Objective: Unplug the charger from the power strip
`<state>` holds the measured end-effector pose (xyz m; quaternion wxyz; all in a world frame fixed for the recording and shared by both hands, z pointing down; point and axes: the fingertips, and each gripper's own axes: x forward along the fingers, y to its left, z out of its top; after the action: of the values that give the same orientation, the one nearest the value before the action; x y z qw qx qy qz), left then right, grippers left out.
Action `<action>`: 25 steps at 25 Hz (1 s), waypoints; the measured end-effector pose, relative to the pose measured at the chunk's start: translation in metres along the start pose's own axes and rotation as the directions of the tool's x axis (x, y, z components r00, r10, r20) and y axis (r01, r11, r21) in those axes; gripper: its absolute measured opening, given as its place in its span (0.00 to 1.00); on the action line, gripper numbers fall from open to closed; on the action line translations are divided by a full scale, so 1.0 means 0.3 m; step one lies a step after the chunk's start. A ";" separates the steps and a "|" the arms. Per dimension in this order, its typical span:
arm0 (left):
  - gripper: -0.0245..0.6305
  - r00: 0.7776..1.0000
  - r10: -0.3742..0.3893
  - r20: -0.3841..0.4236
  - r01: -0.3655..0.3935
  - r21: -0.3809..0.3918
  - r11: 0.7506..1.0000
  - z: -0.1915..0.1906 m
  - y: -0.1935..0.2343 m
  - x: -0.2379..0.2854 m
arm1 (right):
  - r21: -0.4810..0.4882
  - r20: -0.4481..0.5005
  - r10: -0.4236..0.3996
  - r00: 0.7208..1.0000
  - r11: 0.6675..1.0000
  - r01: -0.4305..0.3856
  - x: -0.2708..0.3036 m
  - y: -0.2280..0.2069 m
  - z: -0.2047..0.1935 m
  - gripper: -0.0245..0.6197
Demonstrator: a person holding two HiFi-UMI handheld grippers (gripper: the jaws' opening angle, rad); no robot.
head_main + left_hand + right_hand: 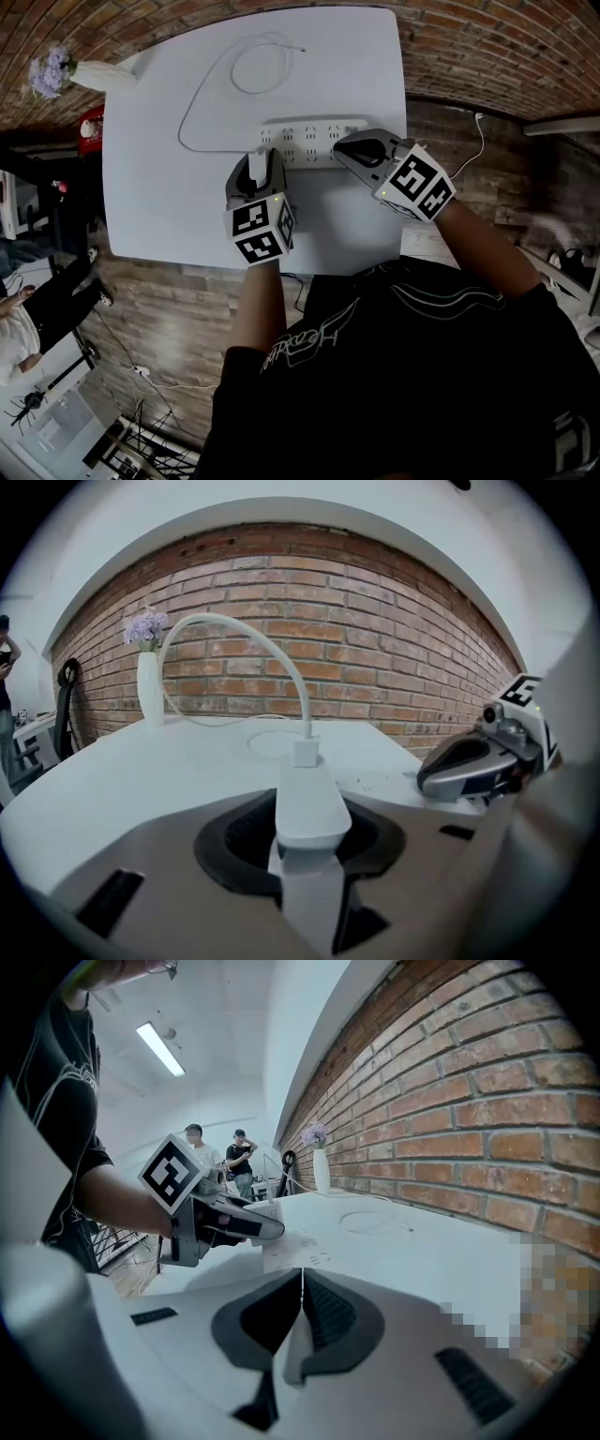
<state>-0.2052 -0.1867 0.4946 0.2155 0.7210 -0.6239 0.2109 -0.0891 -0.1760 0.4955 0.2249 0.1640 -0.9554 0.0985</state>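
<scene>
The white charger (307,803), its cable (274,654) arching upward, is clamped between the jaws of the left gripper (260,169) at the left end of the power strip (309,142). Its pins are hidden. The right gripper (354,148), jaws pressed together and empty, is over the strip's right end, near the table (159,187) edge. Bare surface lies to the left.

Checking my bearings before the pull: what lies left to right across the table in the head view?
Vase → left hand-held gripper → power strip → right hand-held gripper
</scene>
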 end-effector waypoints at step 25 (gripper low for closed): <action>0.24 0.999 0.035 0.001 -0.035 0.088 0.996 0.035 -0.016 -0.022 | -0.146 -0.069 -0.053 0.996 0.988 0.042 0.014 0.021 -0.021 0.03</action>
<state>-0.2010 -0.1867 0.4821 0.1800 0.7188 -0.6264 0.2420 -0.0924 -0.1697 0.5023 0.2731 0.1661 -0.9471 0.0295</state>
